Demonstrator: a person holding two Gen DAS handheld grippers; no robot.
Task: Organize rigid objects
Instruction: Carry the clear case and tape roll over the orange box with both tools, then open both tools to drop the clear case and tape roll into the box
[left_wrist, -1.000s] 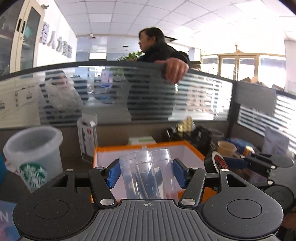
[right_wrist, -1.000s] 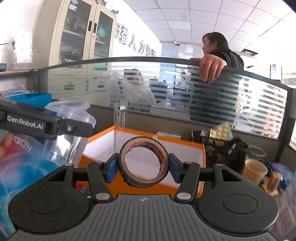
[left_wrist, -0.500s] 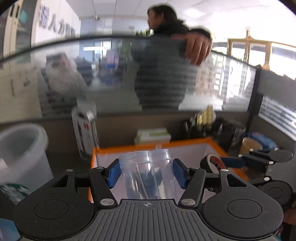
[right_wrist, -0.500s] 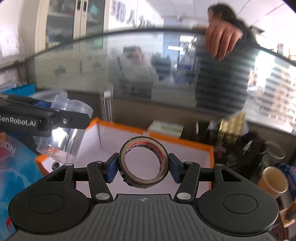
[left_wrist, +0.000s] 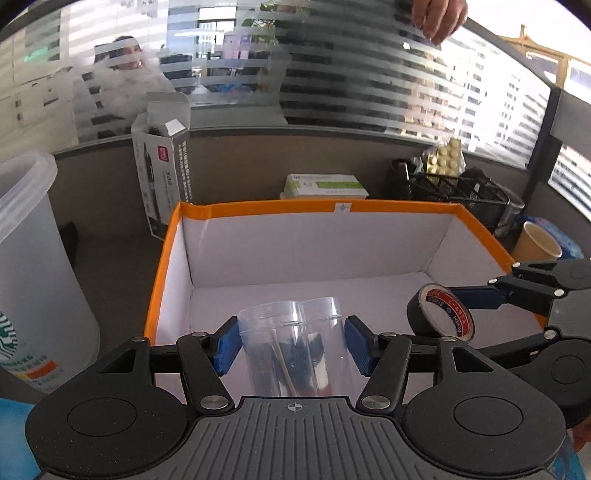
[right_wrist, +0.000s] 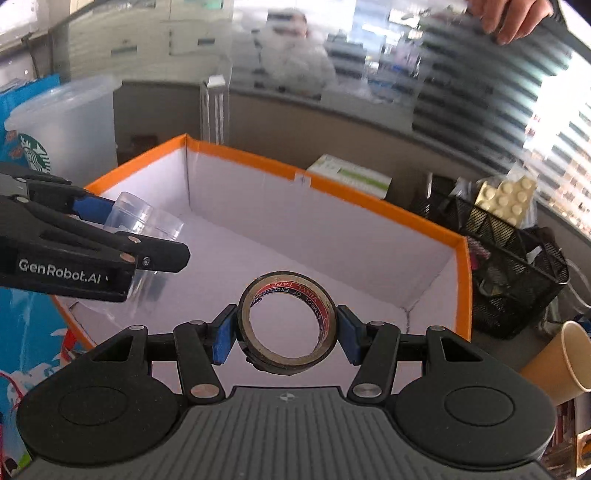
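My left gripper (left_wrist: 291, 343) is shut on two clear plastic tubes (left_wrist: 291, 347) held side by side, over the near left part of an orange-rimmed box (left_wrist: 280, 209) with a white inside. In the right wrist view the left gripper (right_wrist: 125, 230) and its tubes (right_wrist: 142, 218) hang at the left, over the box (right_wrist: 369, 201). My right gripper (right_wrist: 286, 334) is shut on a roll of black tape (right_wrist: 288, 325) with a red inner label, above the box's near side. The left wrist view shows that tape (left_wrist: 439, 314) and the right gripper (left_wrist: 454, 310) at the right.
A large frosted cup (left_wrist: 33, 280) stands left of the box. Behind it are a tall carton (left_wrist: 162, 177), a flat green-white pack (left_wrist: 325, 184) and a black mesh organiser (left_wrist: 458, 192). A paper cup (left_wrist: 535, 247) stands at the right. A person's hand (left_wrist: 439, 14) rests on the glass partition.
Both grippers have tilted downward and moved forward over the box, which now fills the middle of both views. Each keeps its hold, on the tubes and on the tape.
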